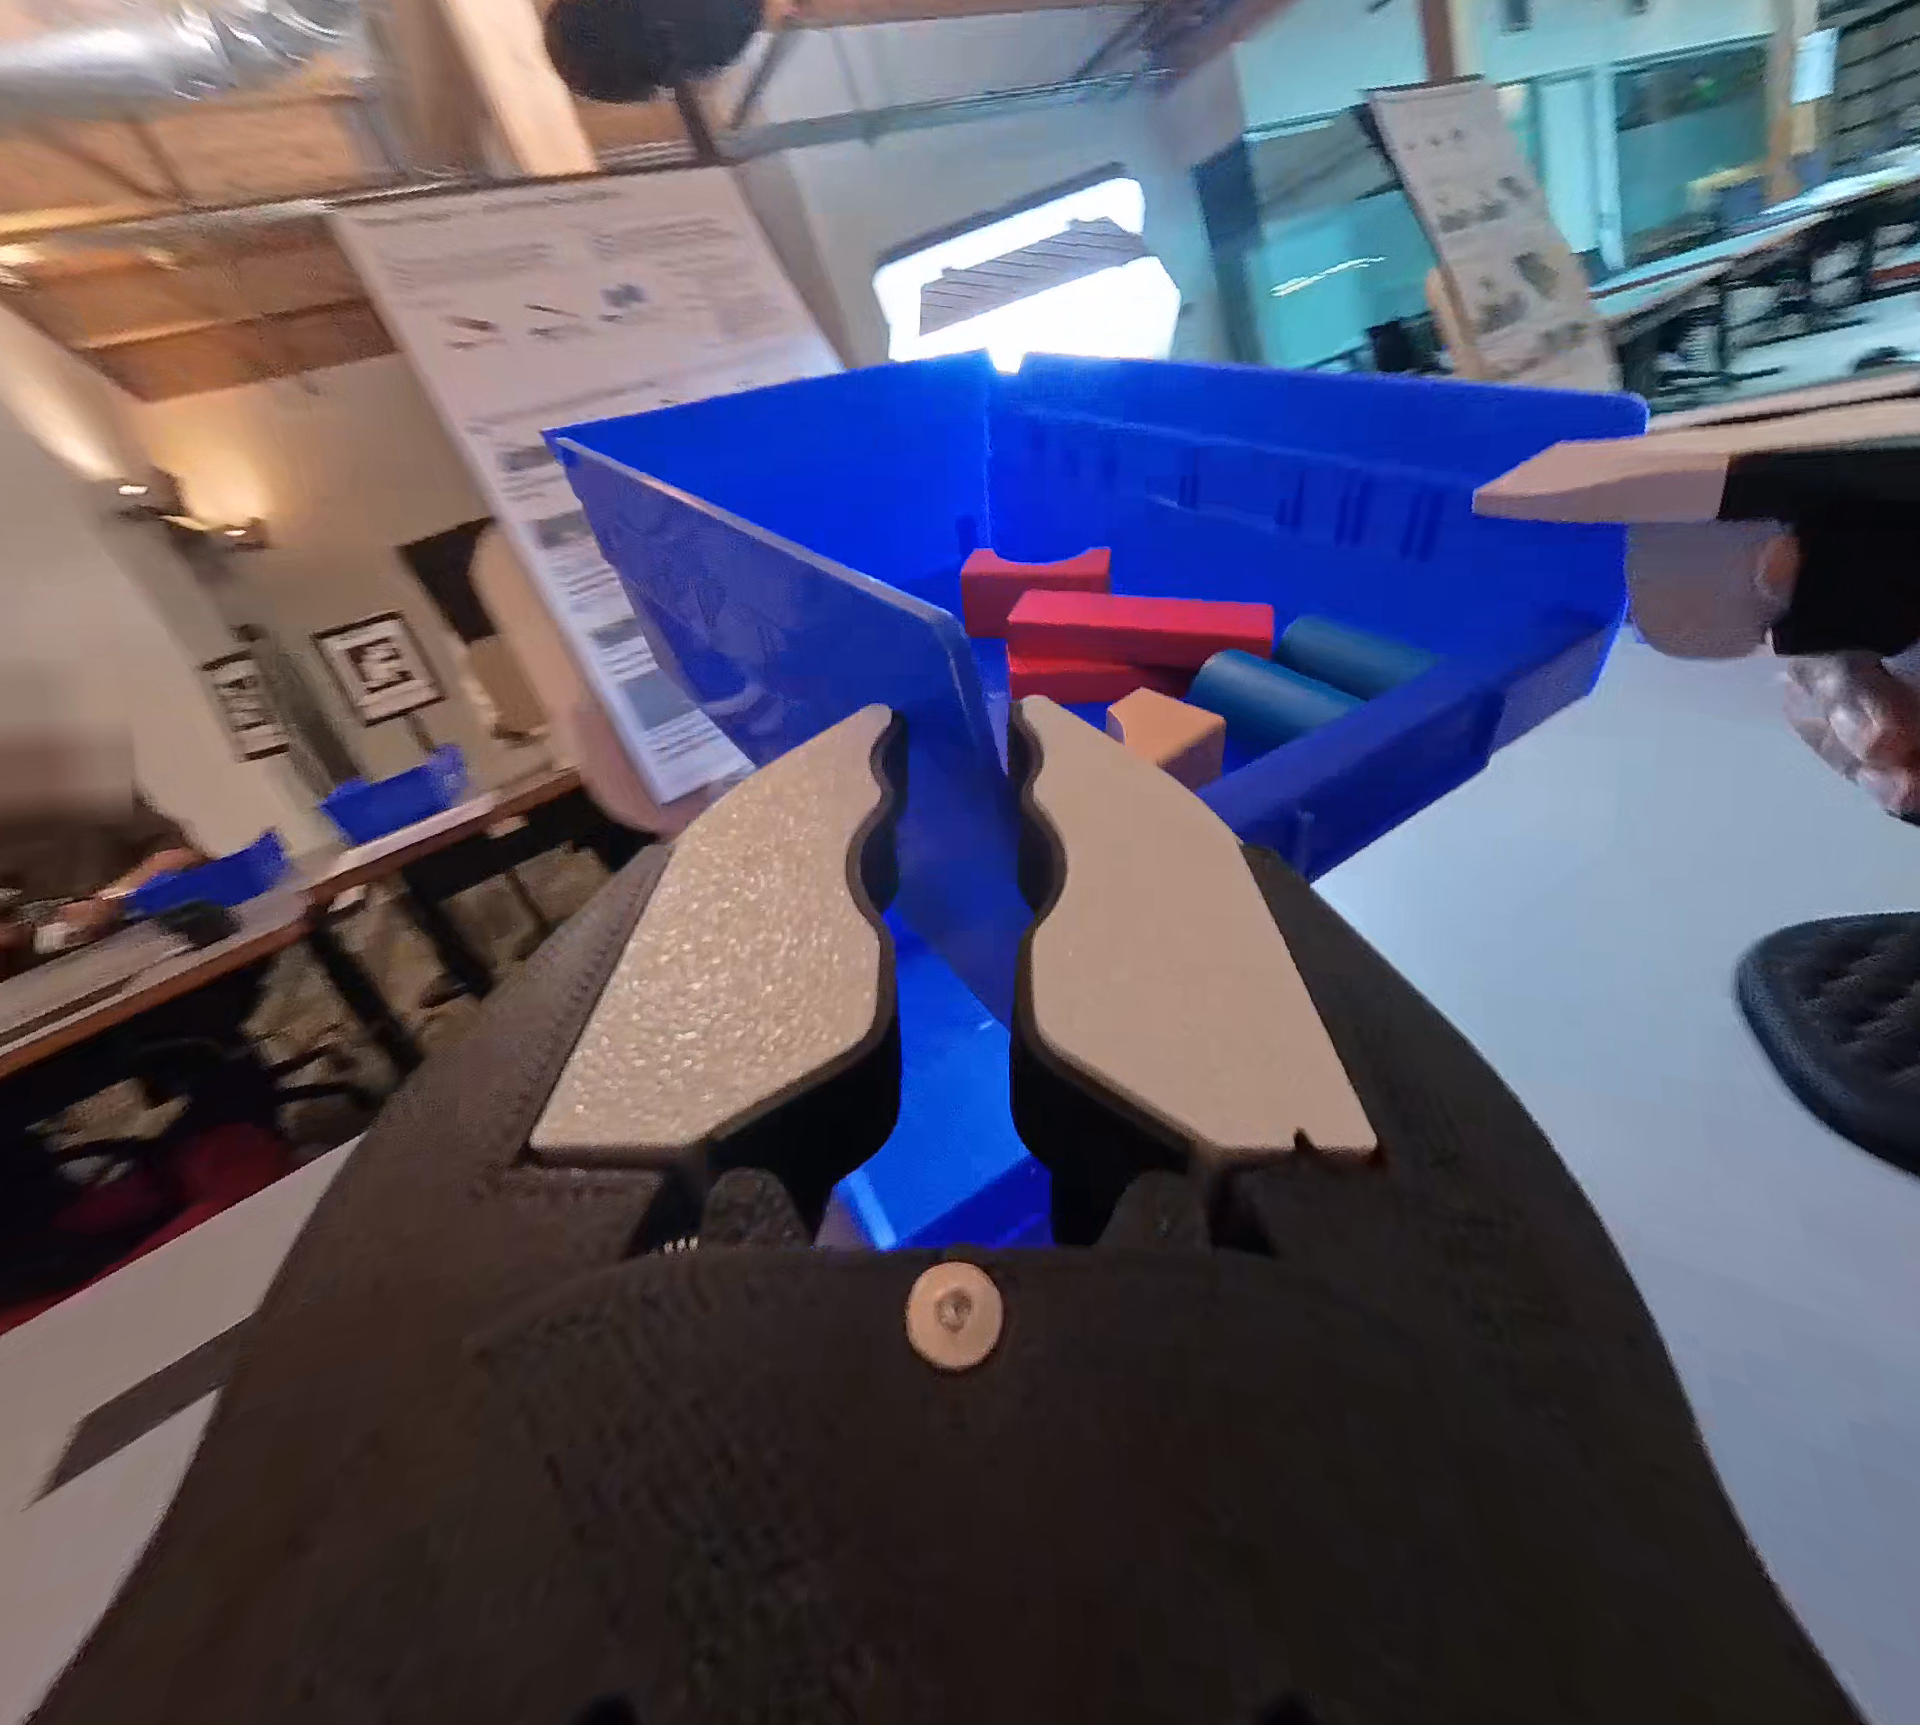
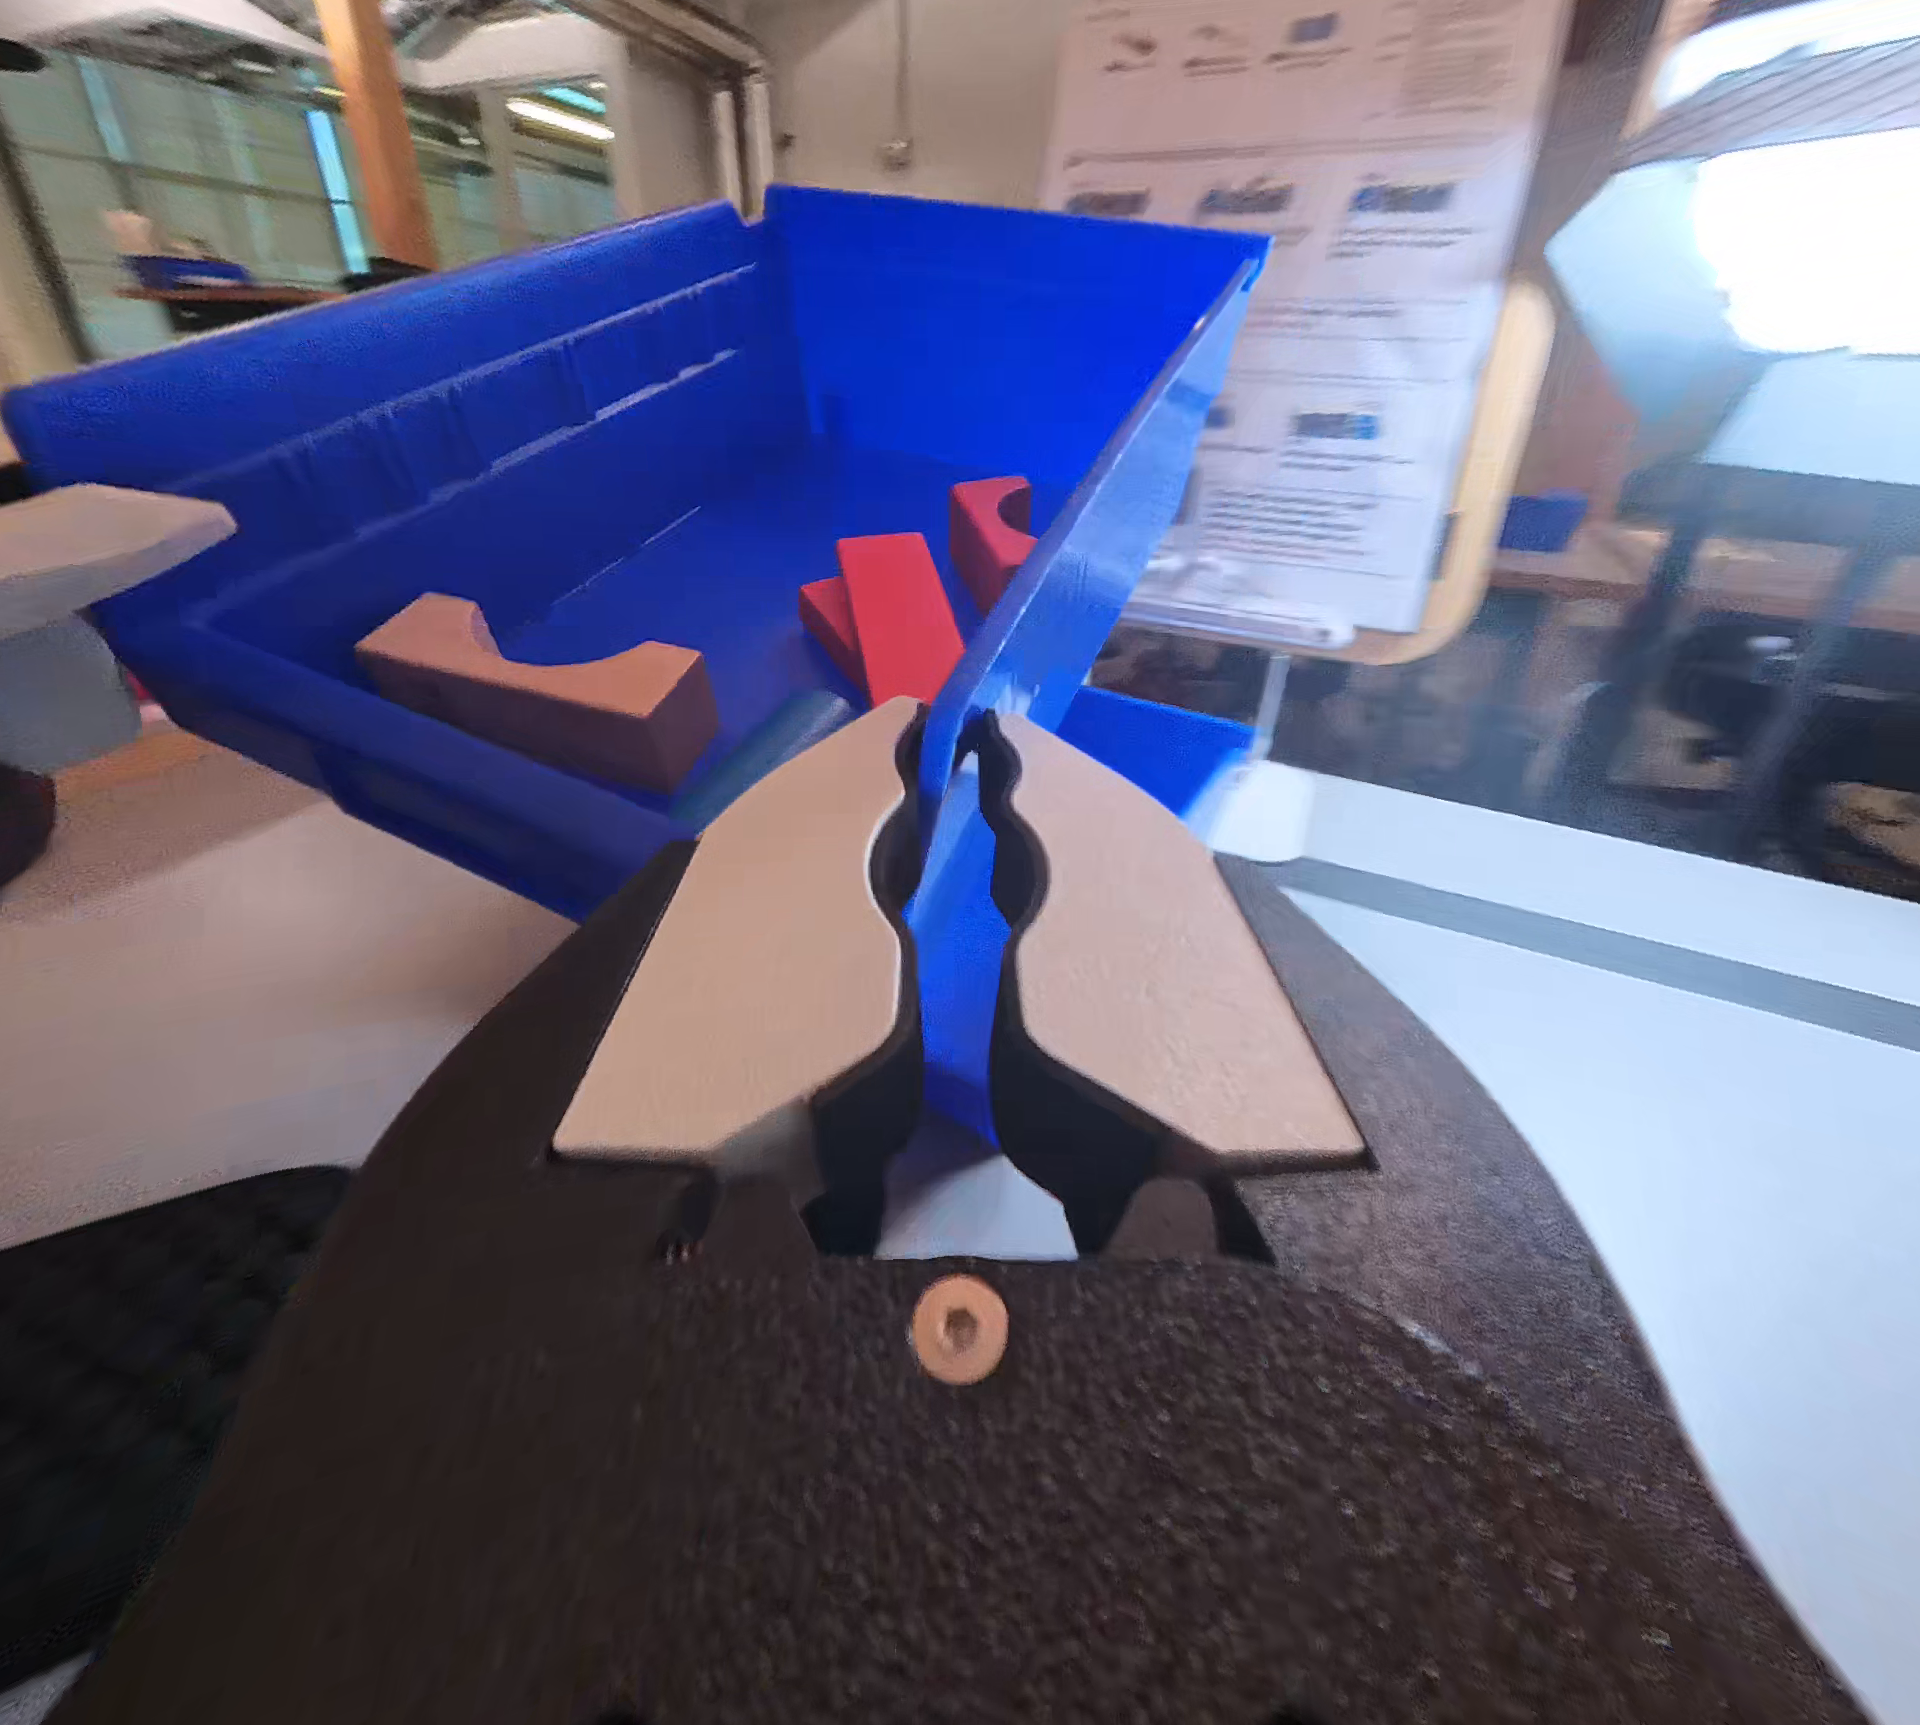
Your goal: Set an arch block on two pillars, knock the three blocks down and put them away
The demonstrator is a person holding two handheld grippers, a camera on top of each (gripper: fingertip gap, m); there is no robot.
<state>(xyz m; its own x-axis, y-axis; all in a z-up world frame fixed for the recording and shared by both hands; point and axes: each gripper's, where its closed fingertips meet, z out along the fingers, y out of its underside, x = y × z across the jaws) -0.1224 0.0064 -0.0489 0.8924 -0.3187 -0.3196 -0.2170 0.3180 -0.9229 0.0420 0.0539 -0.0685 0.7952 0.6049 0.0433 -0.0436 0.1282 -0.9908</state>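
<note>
In the left wrist view our left hand-held gripper (image 1: 951,719) is nearly closed on one end wall of the blue bin (image 1: 1299,470), its fingers straddling the thin wall edge so the wall runs straight away from us between them; whether the pads actually press the plastic we cannot tell, since a narrow gap shows on each side. Taking that gripped wall as our landmark, the blocks all lie just beyond it and to its right, inside the bin: a red arch block (image 1: 1034,579) farthest in, red bar blocks (image 1: 1138,631) crossed in front of it, two blue cylinders (image 1: 1309,683) to their right, and a tan block (image 1: 1169,730) nearest the wall. The right hand-held gripper (image 1: 1538,496) shows at the far right, at the bin's opposite end. The bin looks tilted off the white worktop (image 1: 1558,1000). In the right wrist view our right hand-held gripper (image 2: 951,725) is closed down tight on the other end wall of the bin, the wall again running lengthwise between its fingers. From this wall the blocks lie to its left: a tan arch block (image 2: 540,688) lying along the near lip, red bars and the red arch hard against the wall. We judge both grippers equally near, each holding an end, so the next move turns on carrying the bin level along its long axis.
</note>
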